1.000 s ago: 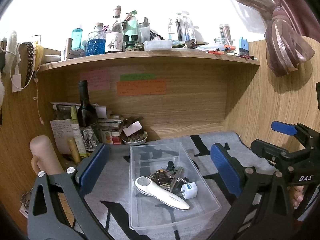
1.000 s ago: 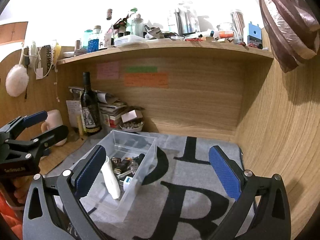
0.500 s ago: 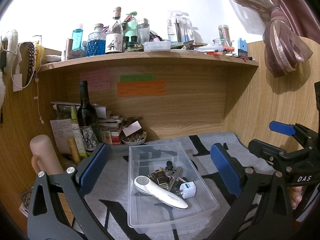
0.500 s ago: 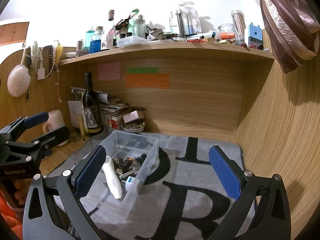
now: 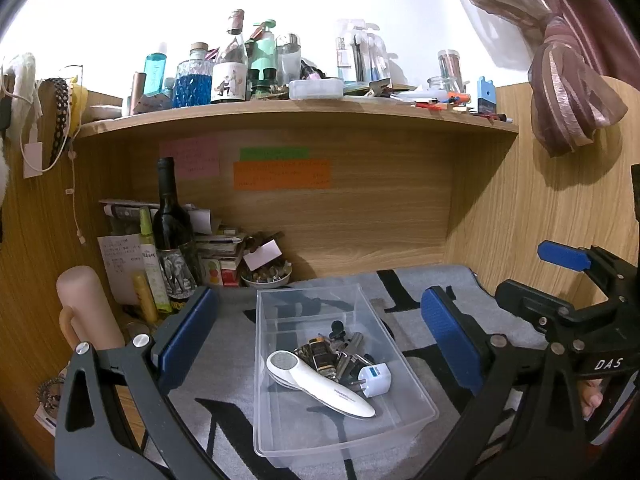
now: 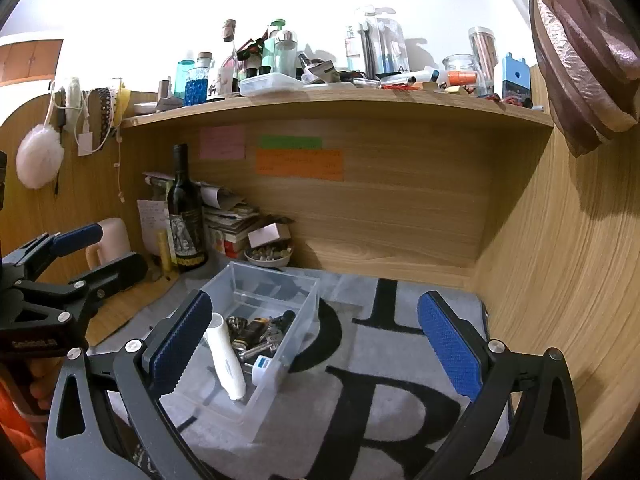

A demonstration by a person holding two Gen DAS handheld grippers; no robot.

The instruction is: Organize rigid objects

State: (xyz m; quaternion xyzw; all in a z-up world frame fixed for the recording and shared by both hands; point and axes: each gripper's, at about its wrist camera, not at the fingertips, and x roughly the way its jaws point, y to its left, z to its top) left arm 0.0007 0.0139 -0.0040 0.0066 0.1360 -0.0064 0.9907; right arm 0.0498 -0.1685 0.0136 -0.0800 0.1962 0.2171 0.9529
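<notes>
A clear plastic bin (image 5: pixel 400 368) (image 6: pixel 308 308) sits on the grey mat. It holds a white handheld device (image 5: pixel 320 384) (image 6: pixel 226 360), a white plug adapter (image 5: pixel 374 379) (image 6: pixel 262 366) and several small dark metal items (image 5: pixel 334 354) (image 6: pixel 256 332). My left gripper (image 5: pixel 320 336) is open and empty, held above and in front of the bin. My right gripper (image 6: pixel 316 336) is open and empty, to the right of the bin. Each gripper shows at the edge of the other's view.
A grey mat (image 6: pixel 400 380) with black letters covers the desk. At the back left stand a wine bottle (image 5: pixel 172 232), a paper stack (image 5: pixel 224 248), a small bowl (image 5: pixel 266 278) and a pink cup (image 5: pixel 86 312). A crowded shelf (image 5: pixel 296 108) runs overhead. Wooden walls close the right side (image 6: pixel 560 280).
Both views have shifted slightly, with the bin sitting a little lower and nearer in the right view. Both grippers stay open and empty.
</notes>
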